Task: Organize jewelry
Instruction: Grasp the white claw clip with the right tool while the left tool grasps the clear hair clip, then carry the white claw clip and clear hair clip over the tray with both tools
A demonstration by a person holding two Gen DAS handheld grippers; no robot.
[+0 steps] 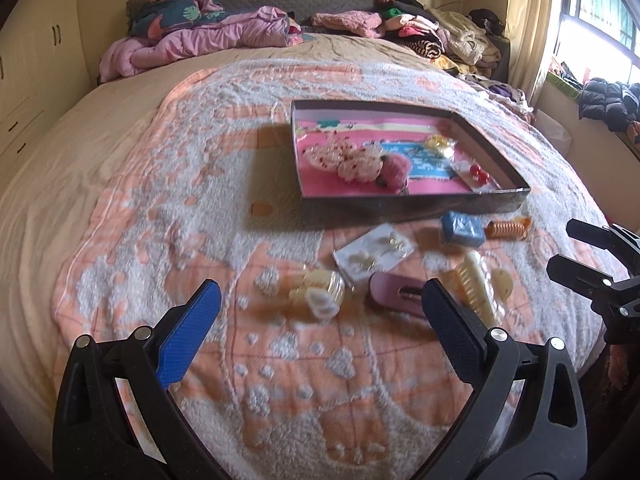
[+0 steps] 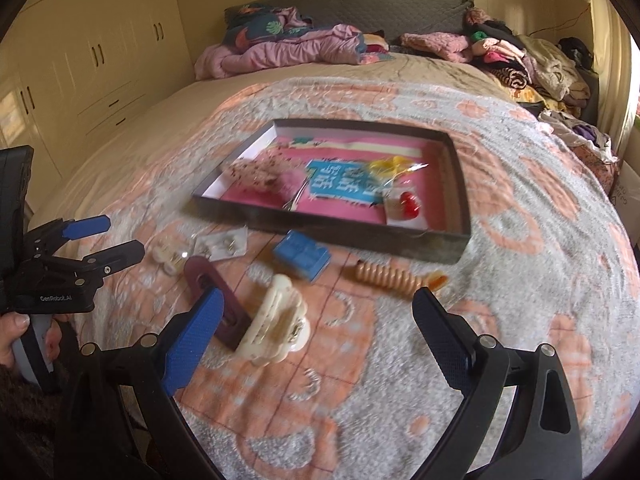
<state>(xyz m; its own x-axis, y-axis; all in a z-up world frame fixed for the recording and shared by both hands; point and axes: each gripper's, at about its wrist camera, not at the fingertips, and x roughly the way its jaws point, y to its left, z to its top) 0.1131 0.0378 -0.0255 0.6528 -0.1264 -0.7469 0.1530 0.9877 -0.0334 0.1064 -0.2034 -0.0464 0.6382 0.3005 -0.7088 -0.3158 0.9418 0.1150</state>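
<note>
A shallow dark box [image 1: 416,201] [image 2: 360,237] with a pink lining lies on the bed. It holds floral hair pieces [image 1: 344,160], a pink pompom [image 1: 397,168], a yellow item [image 2: 390,165] and a packet of red earrings [image 2: 408,204]. In front of it lie a blue box [image 1: 462,229] [image 2: 302,258], an orange spiral tie [image 1: 507,229] [image 2: 384,278], a white earring card [image 1: 374,256] [image 2: 224,244], a purple clip [image 1: 396,294] [image 2: 216,288], a cream claw clip [image 1: 478,282] [image 2: 276,320] and a pale packaged clip [image 1: 320,290] [image 2: 170,254]. My left gripper [image 1: 320,302] [image 2: 116,240] hovers open over the packaged clip. My right gripper [image 2: 318,308] [image 1: 560,244] is open just behind the claw clip. Neither holds anything.
A pink-and-white fleece blanket [image 1: 200,208] covers the bed. Quilts and pillows [image 1: 192,36] lie at the headboard, piled clothes [image 1: 440,36] at the far right. Cream wardrobes [image 2: 92,56] line the left wall, a window [image 1: 600,12] the right. A hand [image 2: 16,332] holds the left gripper's handle.
</note>
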